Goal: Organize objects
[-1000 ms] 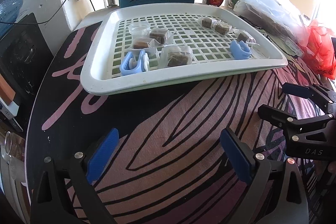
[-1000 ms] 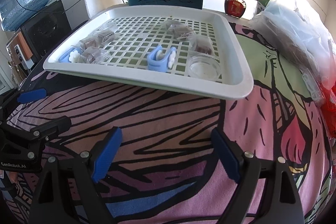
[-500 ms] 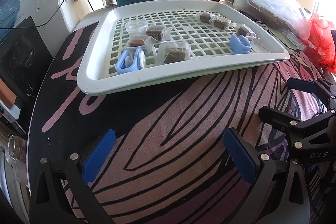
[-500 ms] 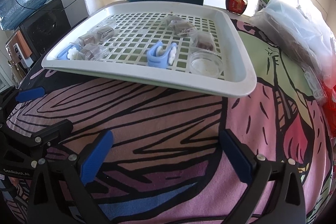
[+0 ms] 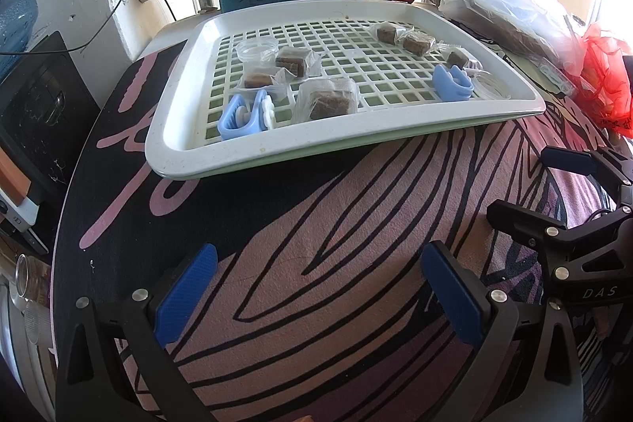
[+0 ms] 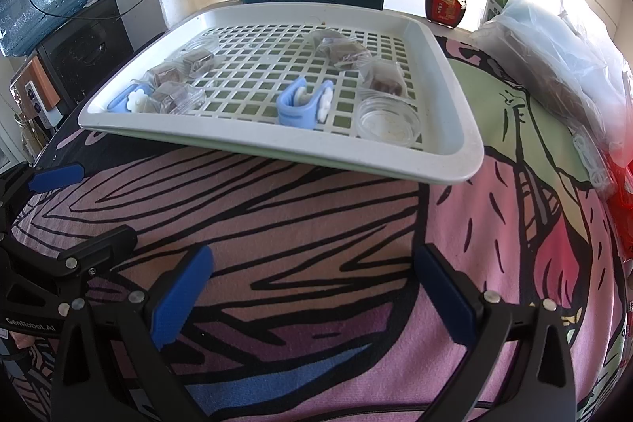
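Both held wide apart and empty over the patterned cloth: left gripper (image 5: pixel 318 293), right gripper (image 6: pixel 312 295); short of the white grid tray (image 6: pixel 455 153). On the tray: wrapped brown cakes (image 5: pixel 327 100), blue clips (image 6: pixel 302 103), clear shallow dishes (image 6: pixel 389 120). Cakes probably light, soft, crinkly-slick in film; best pinched across the block, gently.

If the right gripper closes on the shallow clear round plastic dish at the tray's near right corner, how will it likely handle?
The shallow clear round plastic dish looks thin-walled and empty, so probably very light. Its low smooth rim may slip from the right gripper, or flex. It sits flat on the white slotted tray, unlikely to tip.
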Action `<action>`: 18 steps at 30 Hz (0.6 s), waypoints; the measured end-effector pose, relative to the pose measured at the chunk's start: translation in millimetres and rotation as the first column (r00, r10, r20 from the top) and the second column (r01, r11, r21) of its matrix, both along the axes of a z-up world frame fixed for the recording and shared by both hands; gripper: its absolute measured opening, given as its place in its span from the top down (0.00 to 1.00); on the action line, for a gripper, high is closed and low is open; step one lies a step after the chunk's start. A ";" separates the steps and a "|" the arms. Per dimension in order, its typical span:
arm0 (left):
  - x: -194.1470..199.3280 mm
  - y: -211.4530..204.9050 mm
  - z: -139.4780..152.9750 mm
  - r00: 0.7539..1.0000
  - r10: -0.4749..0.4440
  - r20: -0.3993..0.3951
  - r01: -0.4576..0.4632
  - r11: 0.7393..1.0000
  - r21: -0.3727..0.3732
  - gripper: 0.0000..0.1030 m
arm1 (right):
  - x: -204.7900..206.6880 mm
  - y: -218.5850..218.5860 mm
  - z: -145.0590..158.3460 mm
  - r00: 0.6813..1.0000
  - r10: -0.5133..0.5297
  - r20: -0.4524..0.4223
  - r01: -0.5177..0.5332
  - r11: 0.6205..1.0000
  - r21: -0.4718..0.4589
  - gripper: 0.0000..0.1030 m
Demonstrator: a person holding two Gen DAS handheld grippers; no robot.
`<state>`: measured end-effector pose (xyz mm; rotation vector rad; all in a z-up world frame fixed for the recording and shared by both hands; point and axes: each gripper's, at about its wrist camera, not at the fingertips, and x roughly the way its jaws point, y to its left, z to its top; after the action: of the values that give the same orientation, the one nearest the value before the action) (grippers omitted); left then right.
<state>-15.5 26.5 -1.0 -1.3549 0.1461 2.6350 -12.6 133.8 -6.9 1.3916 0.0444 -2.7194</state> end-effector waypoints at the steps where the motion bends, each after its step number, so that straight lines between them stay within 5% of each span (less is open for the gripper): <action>1: 0.3 -1.0 0.0 1.000 0.005 0.000 -0.005 1.000 -0.001 0.00 | 0.1 -0.1 0.0 1.000 0.000 0.000 0.000 1.000 -0.001 0.00; 18: 3.8 -14.9 0.3 0.994 0.108 -0.002 -0.108 0.994 -0.002 0.00 | 3.3 -0.9 -0.4 1.000 -0.012 0.000 0.012 1.000 0.000 0.00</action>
<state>-11.6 11.6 -0.7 -1.3992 0.0775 2.7245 -9.3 132.9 -7.2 1.3964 0.0362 -2.7292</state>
